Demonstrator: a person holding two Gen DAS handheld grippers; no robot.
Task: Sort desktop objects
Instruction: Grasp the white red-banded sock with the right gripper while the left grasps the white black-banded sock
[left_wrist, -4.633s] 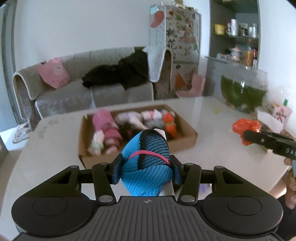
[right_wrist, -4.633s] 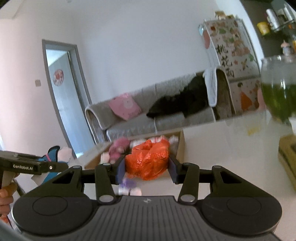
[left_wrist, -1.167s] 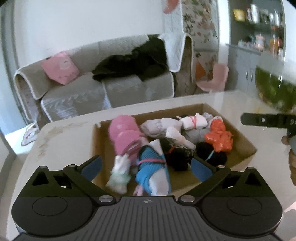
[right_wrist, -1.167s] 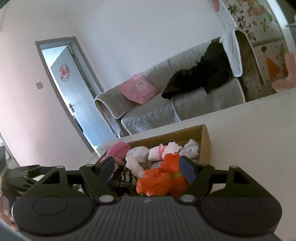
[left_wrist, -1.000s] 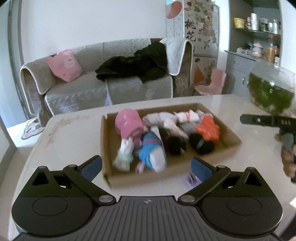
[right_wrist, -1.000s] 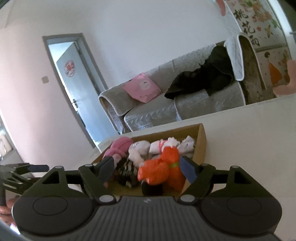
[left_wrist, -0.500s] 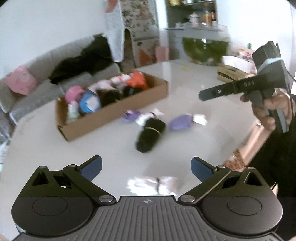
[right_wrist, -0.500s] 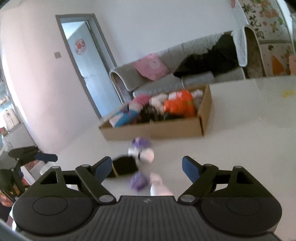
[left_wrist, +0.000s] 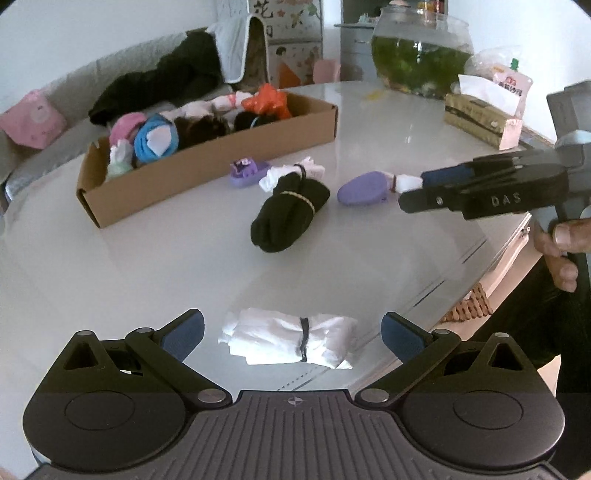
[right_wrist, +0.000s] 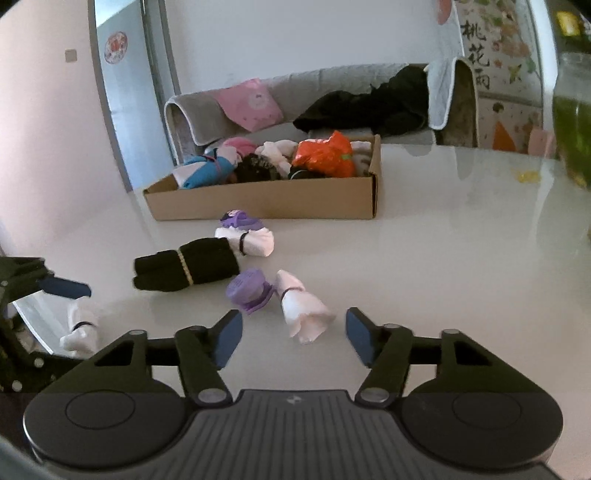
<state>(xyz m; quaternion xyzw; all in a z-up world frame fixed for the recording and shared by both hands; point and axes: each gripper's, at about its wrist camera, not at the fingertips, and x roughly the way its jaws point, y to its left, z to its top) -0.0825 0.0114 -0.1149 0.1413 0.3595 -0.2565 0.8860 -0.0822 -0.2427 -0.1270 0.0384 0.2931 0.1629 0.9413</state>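
Four sock bundles lie loose on the white table (left_wrist: 147, 266), near side of the cardboard box (left_wrist: 207, 173) that already holds a heap of them. Left gripper (left_wrist: 291, 332) hangs wide open over the white bundle (left_wrist: 291, 341), pads either side, nothing pinched yet. Right gripper (right_wrist: 293, 334) is closing now, the purple-and-white bundle (right_wrist: 280, 295) just ahead of its jaws, no contact that I can see. Risk here: that bundle lies skewed to the jaws, so I'd guess they nip only the white end and the purple toe drags or slips free. Black bundle (right_wrist: 186, 269) sits just left; a stray pad could nudge it.
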